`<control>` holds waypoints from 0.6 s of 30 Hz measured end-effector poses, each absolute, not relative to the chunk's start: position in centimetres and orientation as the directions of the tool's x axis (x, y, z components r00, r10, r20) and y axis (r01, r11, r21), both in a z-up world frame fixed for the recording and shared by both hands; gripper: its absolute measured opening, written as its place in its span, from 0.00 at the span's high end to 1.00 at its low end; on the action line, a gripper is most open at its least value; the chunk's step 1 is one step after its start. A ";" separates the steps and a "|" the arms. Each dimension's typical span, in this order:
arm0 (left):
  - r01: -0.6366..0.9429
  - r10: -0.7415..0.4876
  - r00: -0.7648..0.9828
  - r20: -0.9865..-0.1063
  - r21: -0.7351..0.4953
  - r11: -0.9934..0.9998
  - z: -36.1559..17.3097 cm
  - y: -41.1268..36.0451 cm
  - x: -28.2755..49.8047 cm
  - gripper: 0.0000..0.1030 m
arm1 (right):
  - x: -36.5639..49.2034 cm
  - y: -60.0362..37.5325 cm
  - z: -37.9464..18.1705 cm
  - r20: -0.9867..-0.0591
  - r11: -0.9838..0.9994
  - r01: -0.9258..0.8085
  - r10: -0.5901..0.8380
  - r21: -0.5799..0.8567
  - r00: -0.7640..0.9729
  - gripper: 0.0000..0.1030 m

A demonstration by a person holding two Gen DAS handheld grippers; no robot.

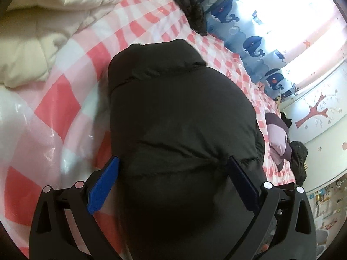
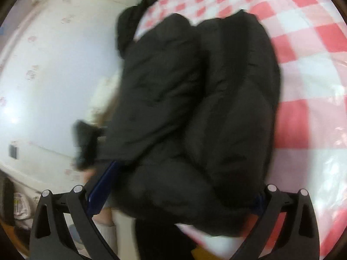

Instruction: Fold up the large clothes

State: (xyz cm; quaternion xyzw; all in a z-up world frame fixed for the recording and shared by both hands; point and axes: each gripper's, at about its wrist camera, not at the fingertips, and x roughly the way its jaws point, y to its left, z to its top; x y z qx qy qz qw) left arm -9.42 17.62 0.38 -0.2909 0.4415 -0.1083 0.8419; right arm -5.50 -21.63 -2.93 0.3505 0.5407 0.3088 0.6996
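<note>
Jacket (image 1: 182, 117) bulk sits between both sets of fingers, long axis running straight ahead of them across bed (image 1: 65, 99). Left gripper (image 1: 173, 169) spread wide around the near end, not clenched. Right gripper (image 2: 180, 186) likewise spread; grasp unclear through blur.

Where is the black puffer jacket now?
The black puffer jacket lies on the pink checked sheet, between the fingers of the left hand-held gripper; the cream quilt is beyond, upper left.

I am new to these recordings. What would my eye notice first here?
First, the bulky black puffer jacket, bunched up in the middle of both views between the open fingers of the left tongs. Beneath it lies a glossy pink-and-white checked sheet. At the upper right of the left view hangs a bright curtain with blue whales.
</note>
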 end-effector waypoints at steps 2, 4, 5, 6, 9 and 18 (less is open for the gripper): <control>-0.068 -0.427 0.582 -0.692 -0.564 0.823 0.7 17.3 -9.6 0.08 | -5.6 -21.9 -3.6 -0.533 0.561 -0.074 0.814 0.824 0.232 0.15; -0.067 -0.416 0.576 -0.703 -0.548 0.834 1.0 17.0 -9.9 0.08 | -5.9 -22.0 -3.8 -0.515 0.546 -0.088 0.825 0.833 0.233 0.43; -0.068 -0.418 0.577 -0.701 -0.552 0.831 1.1 17.1 -10.1 0.08 | -5.9 -22.0 -3.9 -0.505 0.538 -0.098 0.830 0.838 0.237 0.53; -0.071 -0.419 0.578 -0.700 -0.555 0.829 1.2 17.2 -10.1 0.08 | -6.4 -21.9 -3.3 -0.490 0.528 -0.123 0.836 0.840 0.246 0.57; -0.086 -0.411 0.584 -0.700 -0.557 0.826 1.7 17.6 -10.4 0.08 | -7.6 -21.0 -0.7 -0.414 0.465 -0.174 0.871 0.868 0.264 0.66; 0.003 -0.391 0.544 -0.742 -0.464 0.886 1.0 14.4 -10.2 0.08 | -11.4 -21.9 -8.1 -0.425 0.433 0.011 0.878 0.901 0.222 0.73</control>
